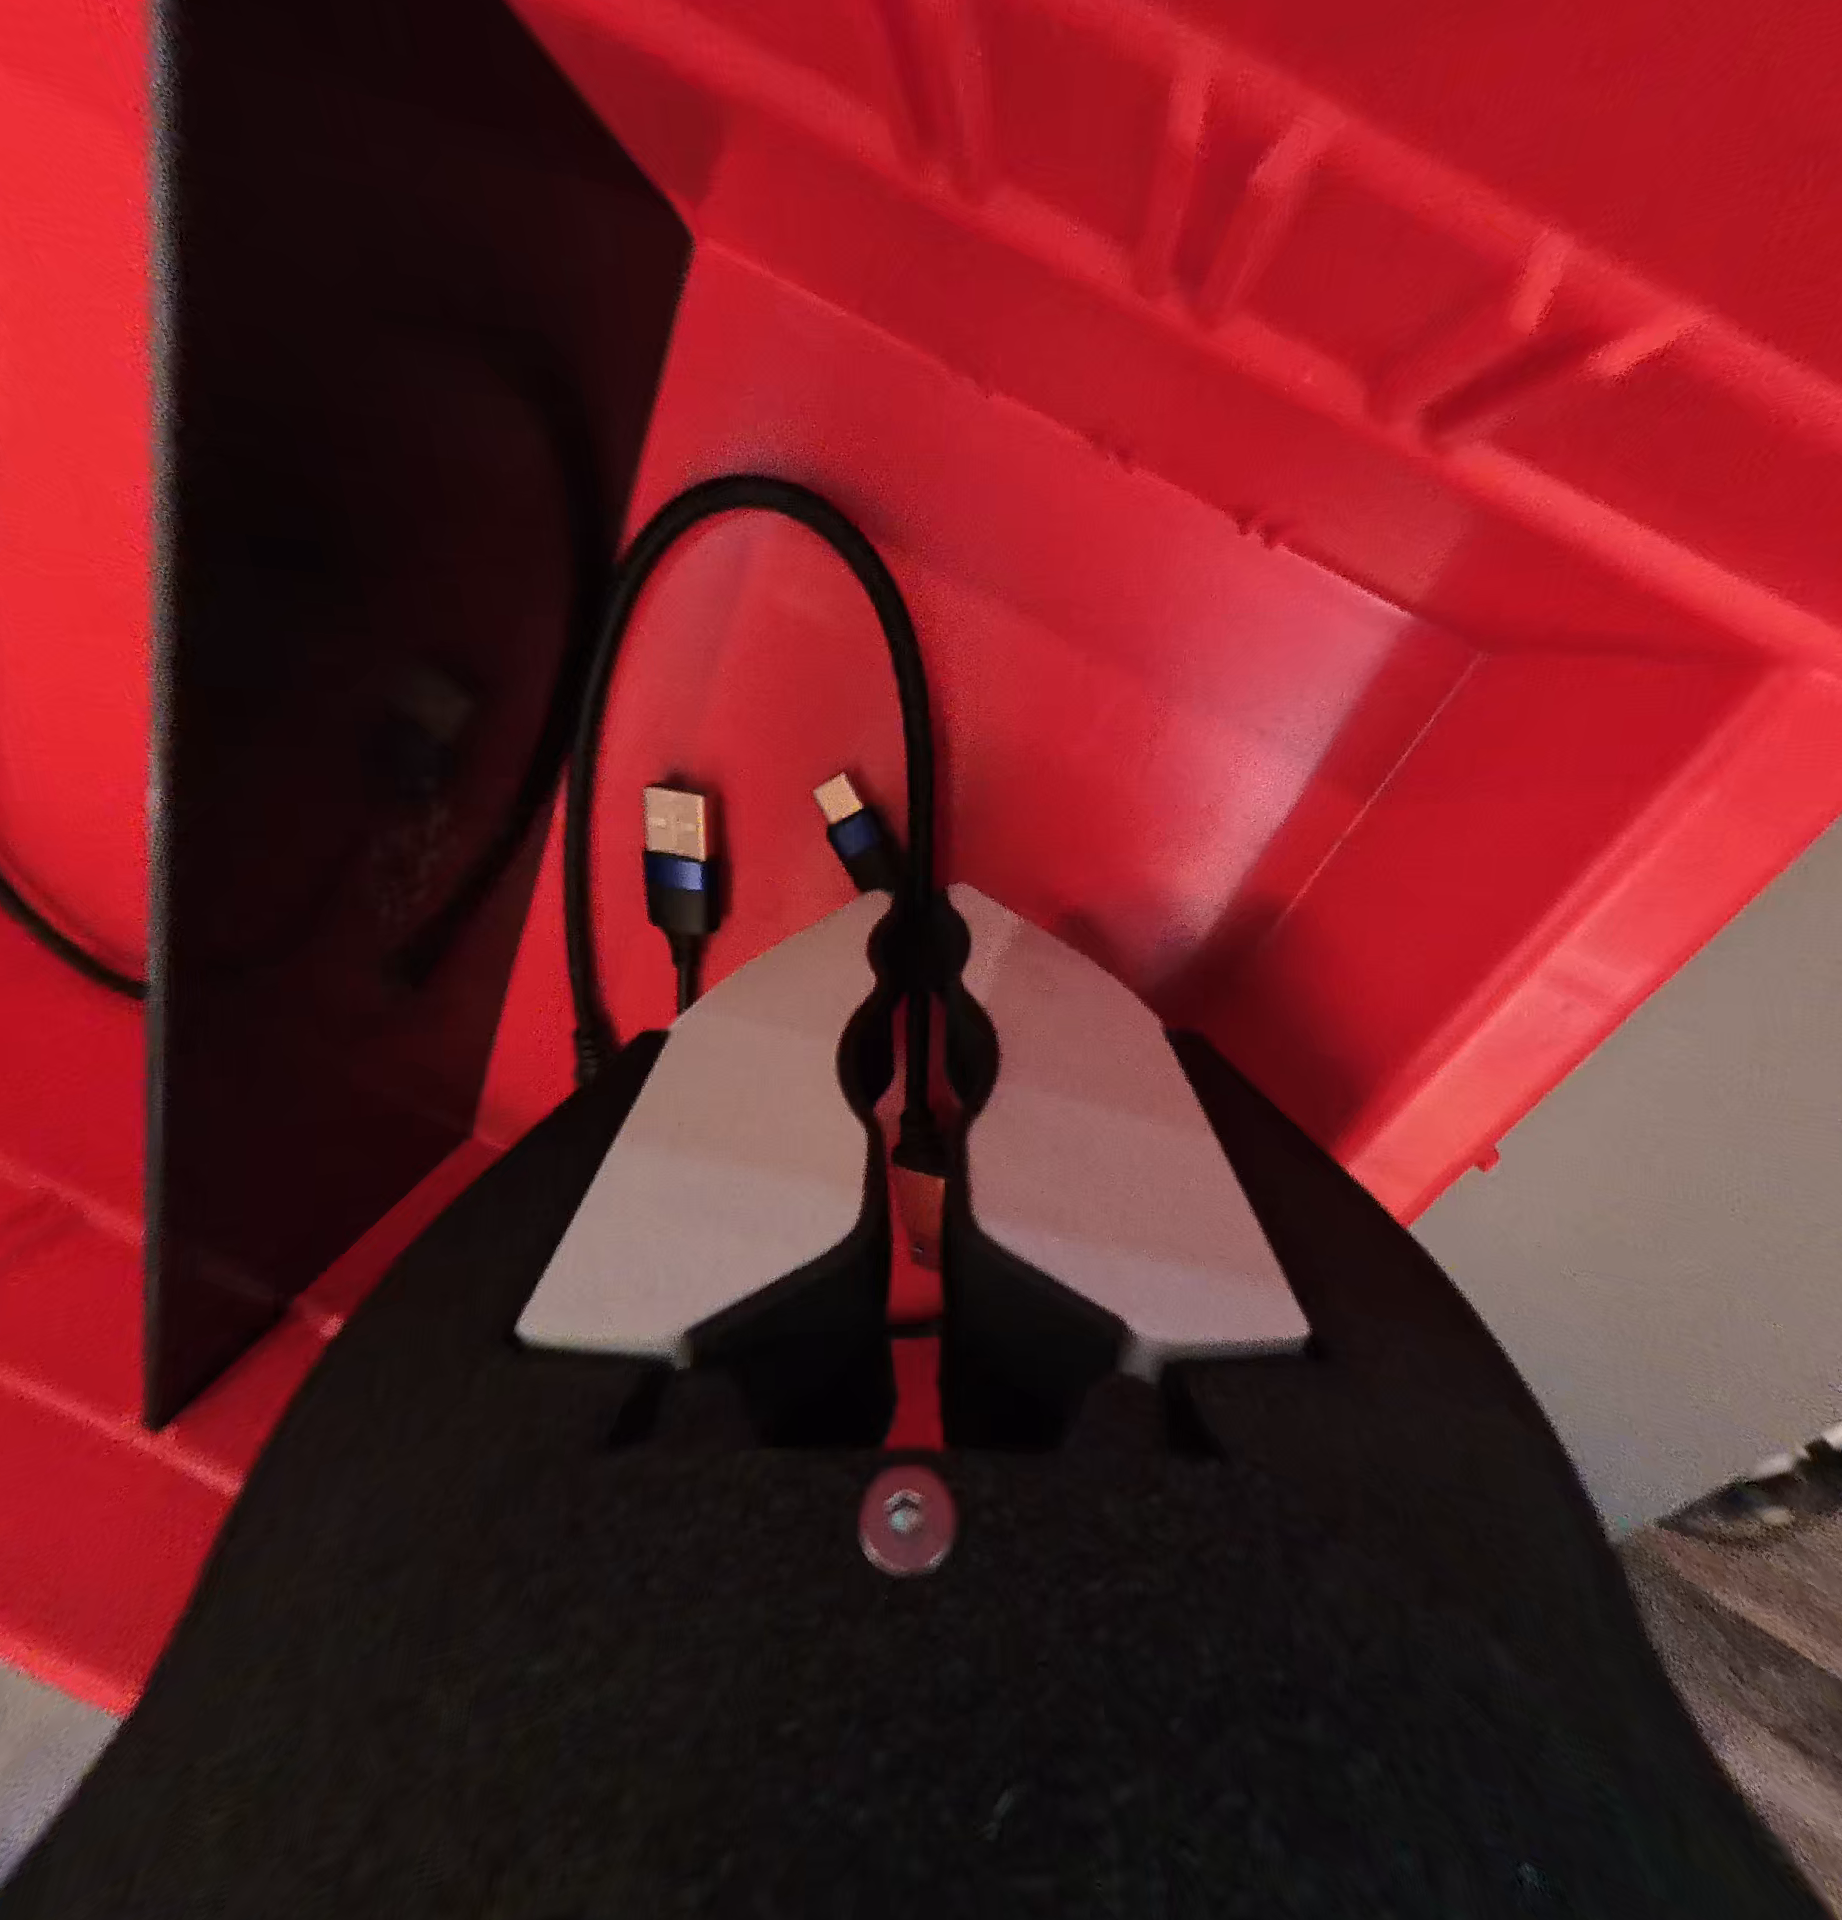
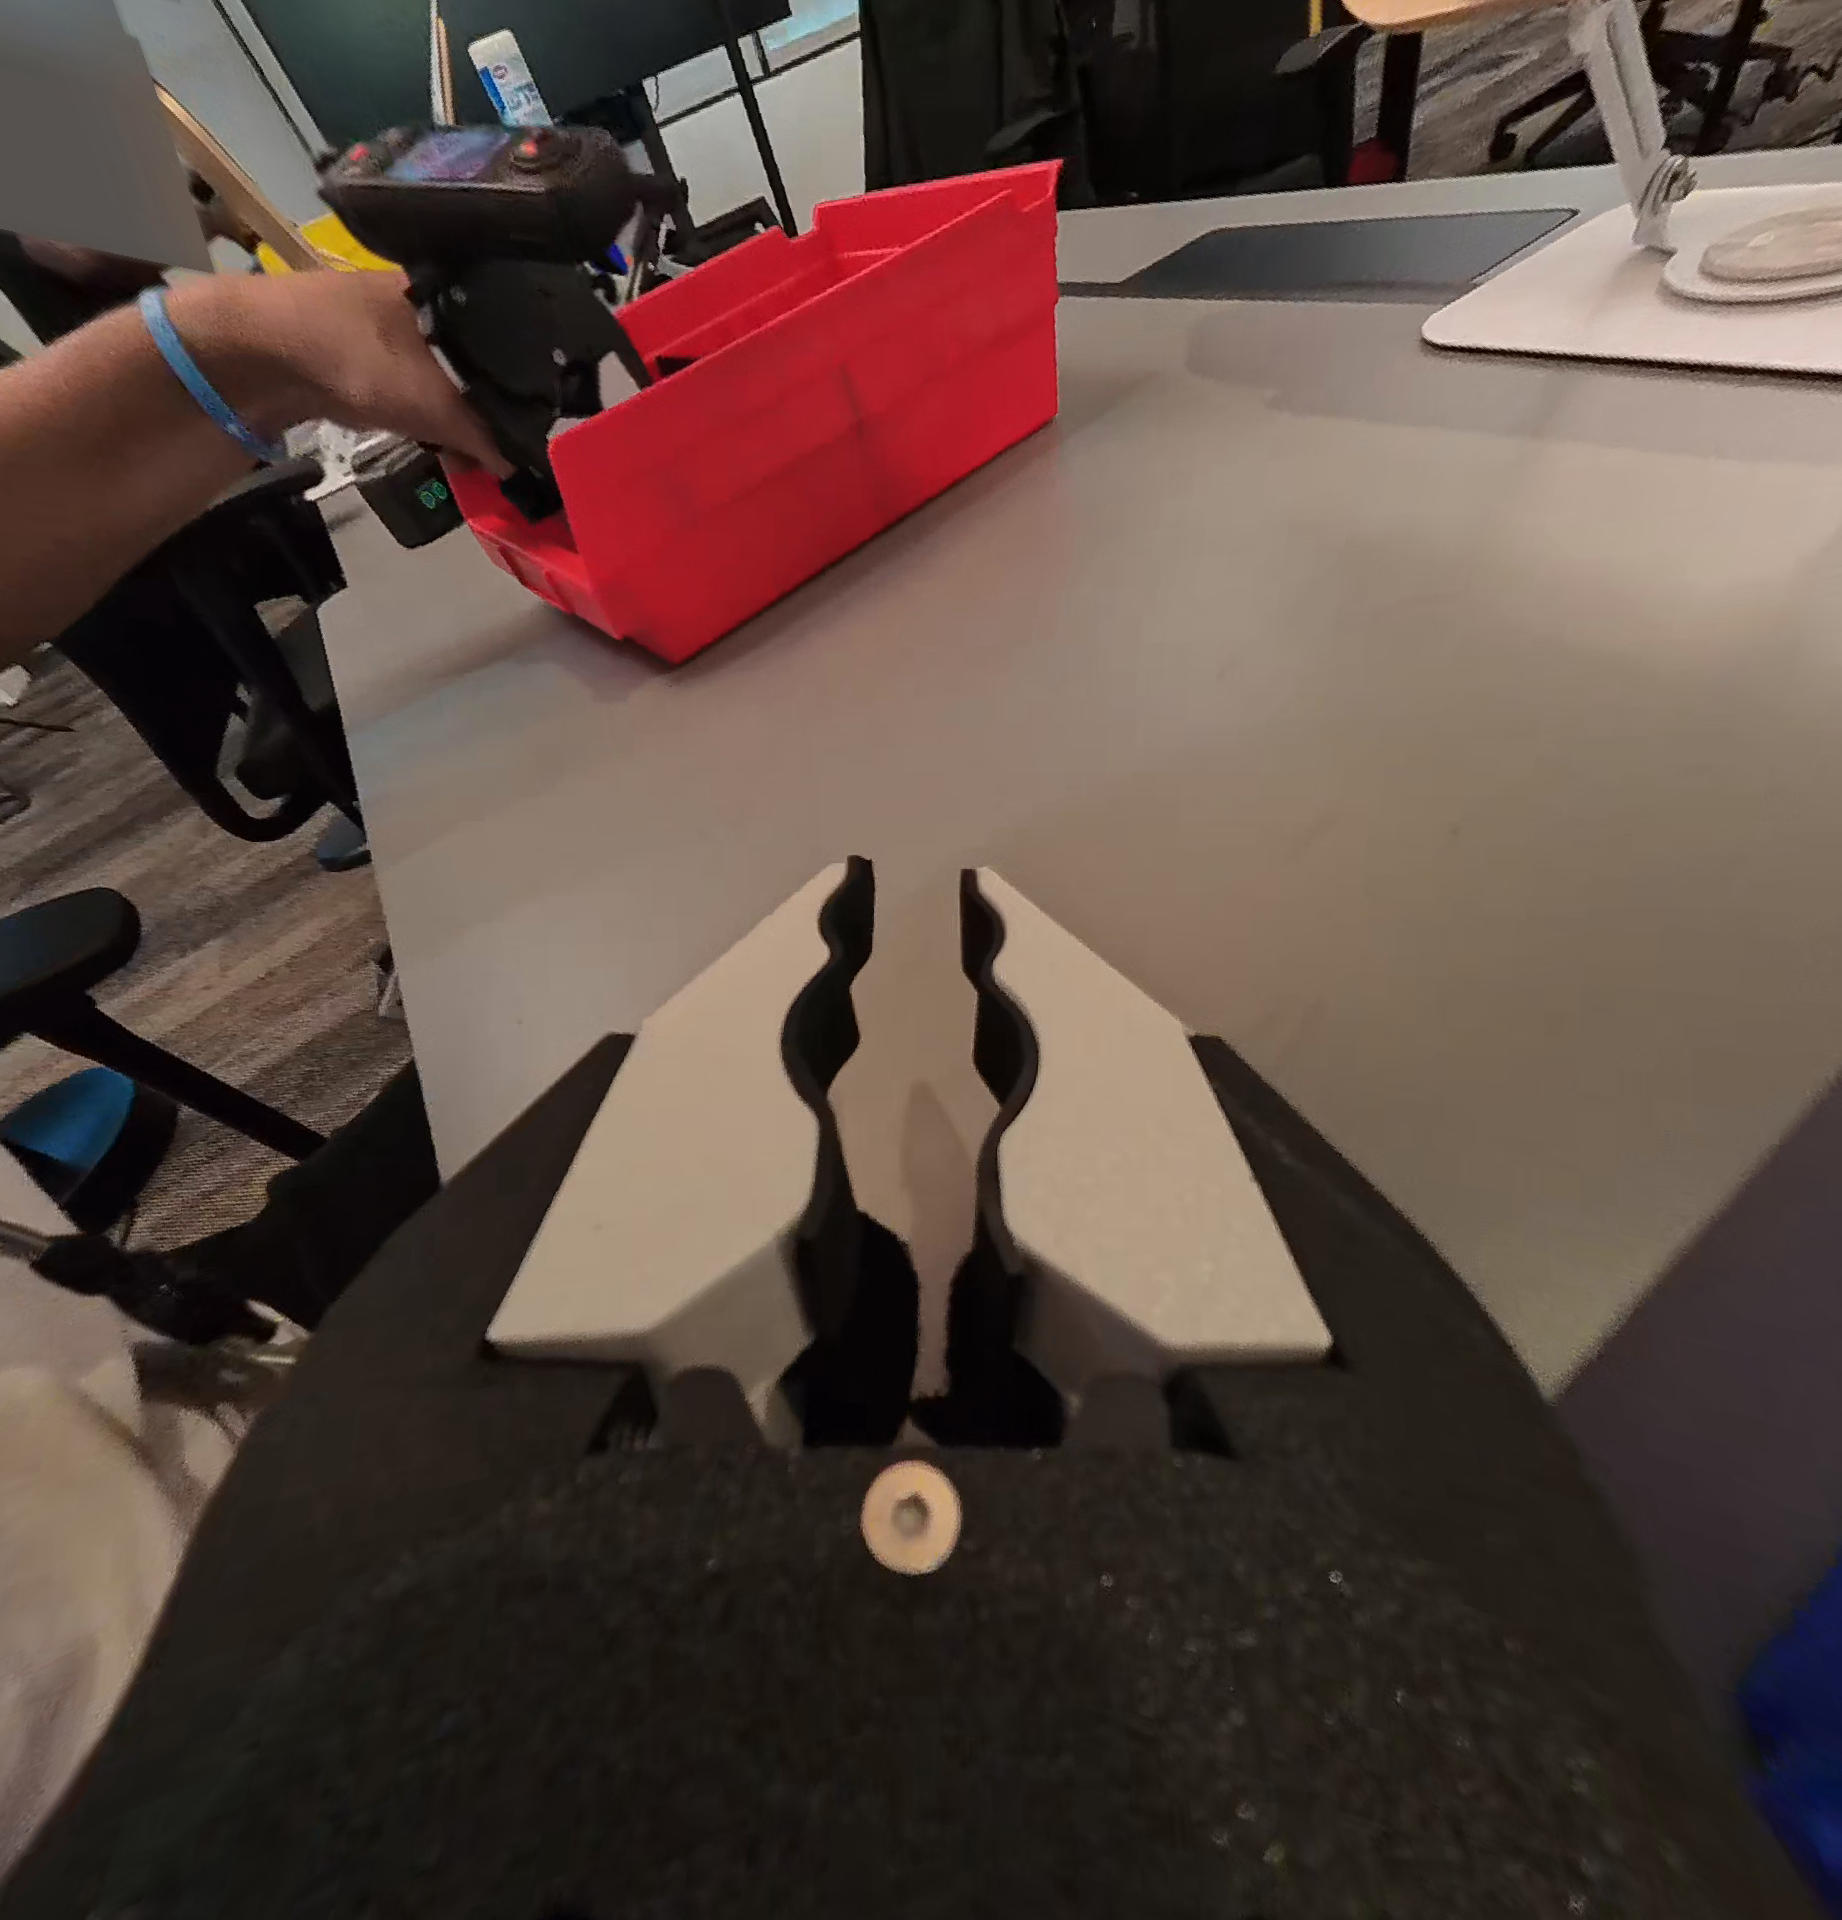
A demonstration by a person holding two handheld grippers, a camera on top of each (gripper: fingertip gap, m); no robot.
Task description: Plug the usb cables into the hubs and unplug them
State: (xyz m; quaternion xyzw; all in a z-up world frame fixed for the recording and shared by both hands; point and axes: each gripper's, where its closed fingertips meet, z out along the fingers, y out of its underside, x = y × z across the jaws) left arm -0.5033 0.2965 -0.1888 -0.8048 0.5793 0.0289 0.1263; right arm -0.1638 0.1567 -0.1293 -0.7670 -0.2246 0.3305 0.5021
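Observation:
In the left wrist view my left gripper (image 1: 915, 920) is down inside a red bin (image 1: 1260, 623). It is shut on a black braided cable (image 1: 901, 665) that loops up and back over the bin floor. An orange-banded connector (image 1: 915, 1205) shows between the fingers, close to the base. A blue-banded USB-A plug (image 1: 678, 842) and a smaller blue-banded plug (image 1: 844, 816) lie just ahead of the fingertips. No hub shows clearly. My right gripper (image 2: 917, 873) is slightly open and empty over the grey table (image 2: 1312, 727), well away from the red bin (image 2: 792, 457).
A dark divider panel (image 1: 377, 623) stands in the bin left of the cables, with another black cable (image 1: 23, 894) beyond it. In the right wrist view a hand (image 2: 325, 353) holds the left gripper (image 2: 522, 488) in the bin. A white tray (image 2: 1675, 301) sits far right, and office chairs (image 2: 169, 644) stand left of the table. Across from one pair of fingers to the other is roughly 40 centimeters. To reach the blue-banded USB-A plug (image 1: 678, 842) in a straight line is about 4 centimeters for my left fingers, about 40 centimeters for my right.

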